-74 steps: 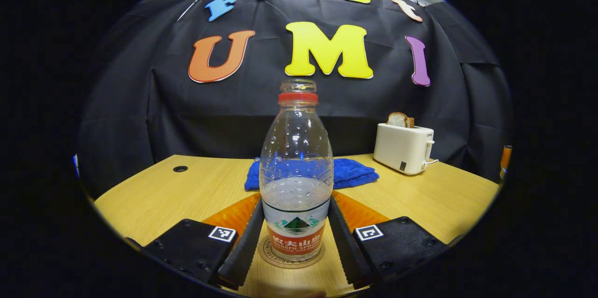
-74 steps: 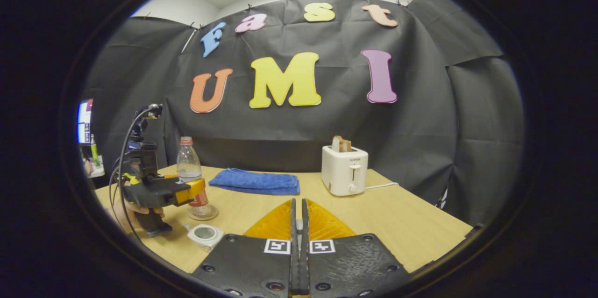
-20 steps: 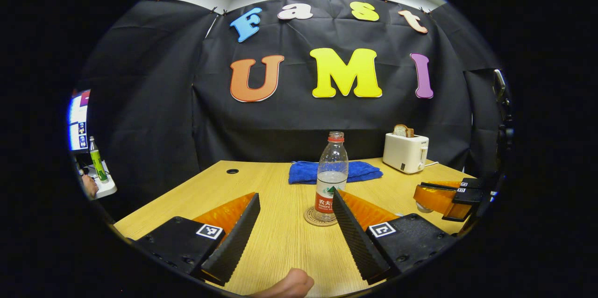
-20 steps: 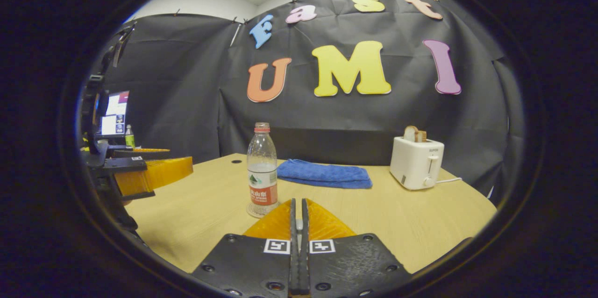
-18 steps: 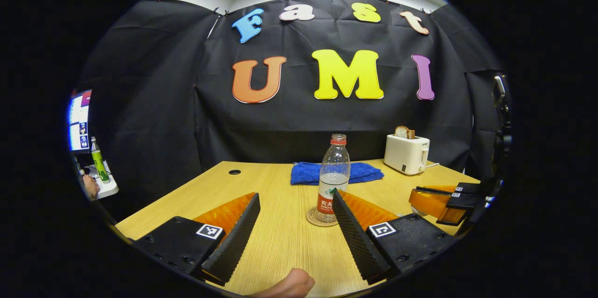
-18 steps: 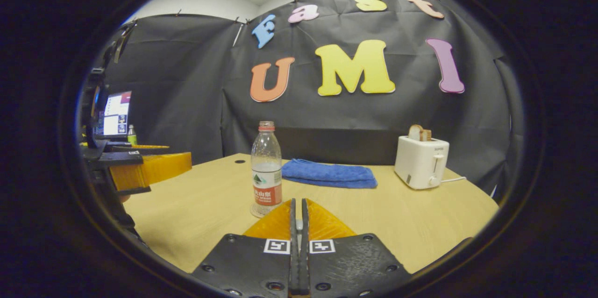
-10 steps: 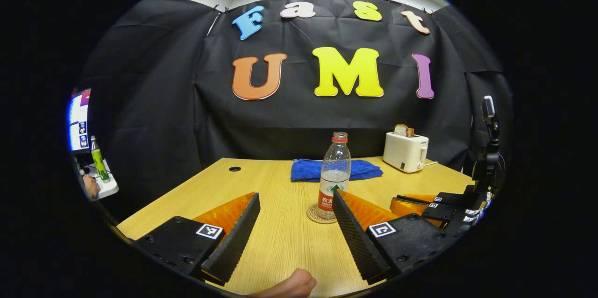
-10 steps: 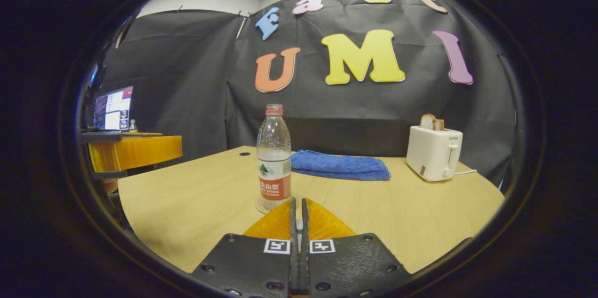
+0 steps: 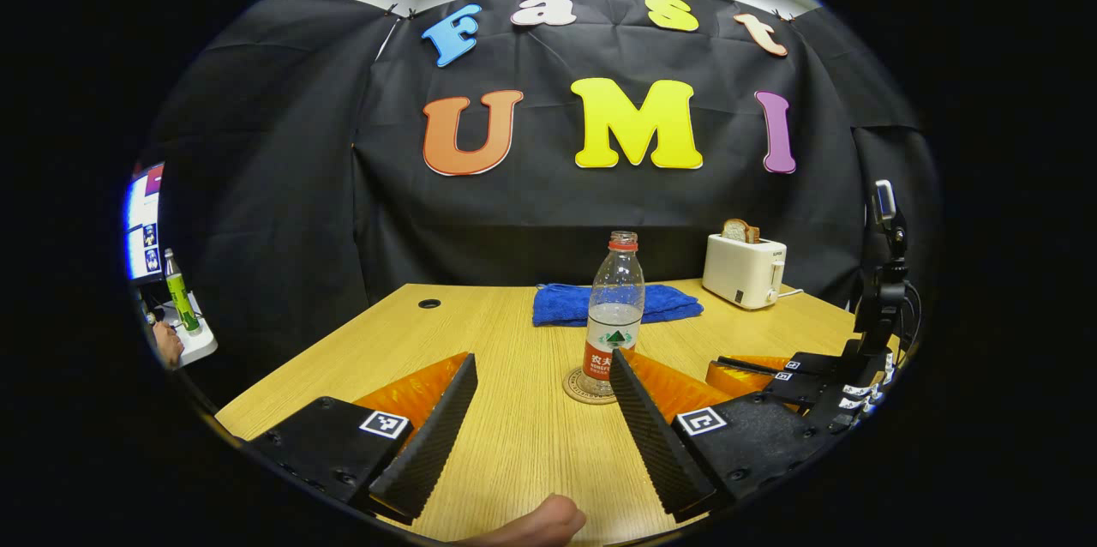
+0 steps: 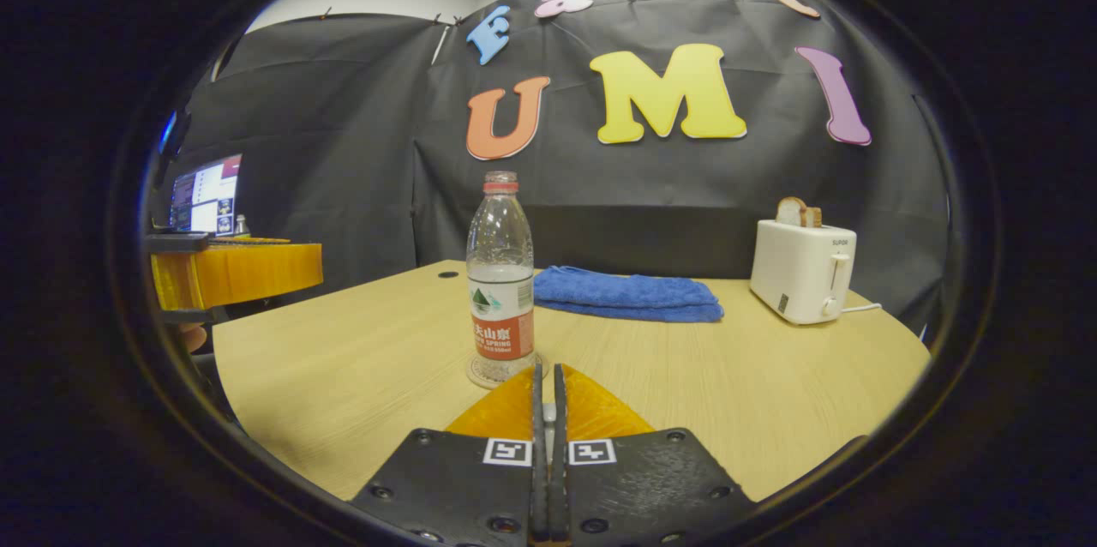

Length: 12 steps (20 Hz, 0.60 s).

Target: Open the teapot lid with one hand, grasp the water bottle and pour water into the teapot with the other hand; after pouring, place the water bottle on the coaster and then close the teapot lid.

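Clear plastic water bottle (image 9: 614, 315) with red cap ring and red-green label stands upright on a round woven coaster (image 9: 586, 386) on the light wood tabletop (image 9: 514, 444). The bottle is about one-third full and its mouth is uncapped.

Left hand-held gripper (image 9: 542, 423), in the left gripper view: fingers spread wide, nothing between them, well short of the bottle. The bottle sits ahead, just beyond the right finger's tip. A fingertip of the holding hand (image 9: 531, 523) shows at the bottom edge.

Right hand-held gripper (image 10: 548, 410), in the right gripper view: fingers pressed together; a thin gap remains, nothing visible in it. The bottle stands just ahead and slightly left of its tips. This gripper also appears to the right of the bottle in the left gripper view, low over the tabletop.

Behind the bottle: folded blue towel (image 10: 626, 294). Right of the towel: white toaster (image 10: 801, 271) with bread slices in its slot. Teapot location: cannot tell.
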### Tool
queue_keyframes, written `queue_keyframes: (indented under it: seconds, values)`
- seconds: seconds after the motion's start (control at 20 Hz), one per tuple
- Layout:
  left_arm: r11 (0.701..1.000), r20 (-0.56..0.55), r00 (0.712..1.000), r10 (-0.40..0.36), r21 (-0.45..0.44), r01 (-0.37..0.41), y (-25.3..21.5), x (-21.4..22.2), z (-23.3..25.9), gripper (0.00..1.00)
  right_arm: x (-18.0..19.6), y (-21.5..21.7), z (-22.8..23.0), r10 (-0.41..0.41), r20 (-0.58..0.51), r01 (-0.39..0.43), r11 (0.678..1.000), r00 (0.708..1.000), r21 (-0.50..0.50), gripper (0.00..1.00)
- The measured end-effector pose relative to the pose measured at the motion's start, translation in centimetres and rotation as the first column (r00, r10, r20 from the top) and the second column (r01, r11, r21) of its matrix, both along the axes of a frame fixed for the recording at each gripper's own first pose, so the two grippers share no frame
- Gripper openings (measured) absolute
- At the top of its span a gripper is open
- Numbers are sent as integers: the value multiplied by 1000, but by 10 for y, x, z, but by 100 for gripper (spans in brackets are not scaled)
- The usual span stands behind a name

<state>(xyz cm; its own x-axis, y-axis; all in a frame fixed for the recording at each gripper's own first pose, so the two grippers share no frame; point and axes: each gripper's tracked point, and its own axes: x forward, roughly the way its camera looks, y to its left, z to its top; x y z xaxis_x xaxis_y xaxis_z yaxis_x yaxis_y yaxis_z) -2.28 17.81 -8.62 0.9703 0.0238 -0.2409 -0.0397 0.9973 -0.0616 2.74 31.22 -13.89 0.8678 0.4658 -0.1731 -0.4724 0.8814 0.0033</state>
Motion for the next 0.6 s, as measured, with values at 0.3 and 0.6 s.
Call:
queue_keyframes:
  seconds: [0.3,0.6]
  values:
    - [1000,-20,1000,-16,-3,16,-3,-3,-2,98,0,3,2,-7,9,7,1000,1000,-3,2]
    - [1000,-20,1000,-23,1,23,-4,-4,0,98,-1,-1,7,-15,24,15,1000,1000,4,8]
